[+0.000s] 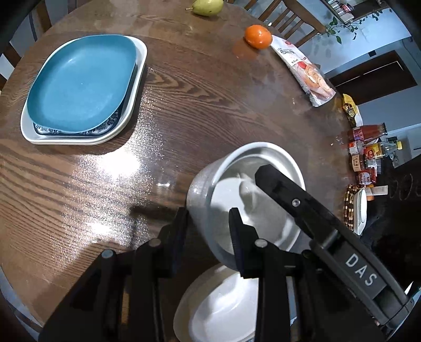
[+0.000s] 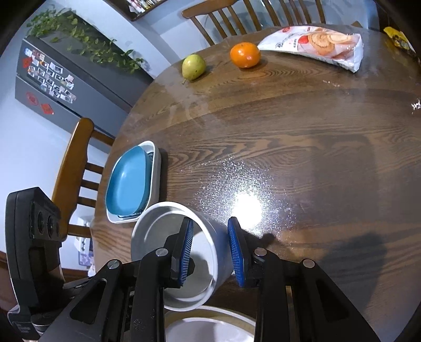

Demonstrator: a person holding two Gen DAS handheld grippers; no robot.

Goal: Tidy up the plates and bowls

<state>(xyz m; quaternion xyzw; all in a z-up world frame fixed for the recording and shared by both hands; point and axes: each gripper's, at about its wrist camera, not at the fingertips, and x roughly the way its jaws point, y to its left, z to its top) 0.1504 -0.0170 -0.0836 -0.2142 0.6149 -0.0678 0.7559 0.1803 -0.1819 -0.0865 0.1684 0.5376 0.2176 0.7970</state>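
Note:
A grey bowl (image 1: 210,184) hangs tilted above the table, over a white bowl (image 1: 218,310). My left gripper (image 1: 208,231) straddles its near wall, one finger outside and one inside. My right gripper (image 2: 210,252) straddles the bowl's (image 2: 158,236) opposite wall with blue pads (image 2: 235,252); its body shows in the left wrist view (image 1: 315,215). Both look closed on the wall. The white bowl also shows below in the right wrist view (image 2: 210,323). A stack of plates, blue plate (image 1: 81,81) on top and white plate (image 1: 79,139) at the bottom, sits at the far left.
On the round wooden table (image 1: 210,105) lie an orange (image 1: 258,36), a pear (image 1: 208,6) and a snack bag (image 1: 302,68) along the far edge. Sauce bottles (image 1: 368,147) crowd the right edge. Wooden chairs (image 2: 79,168) ring the table.

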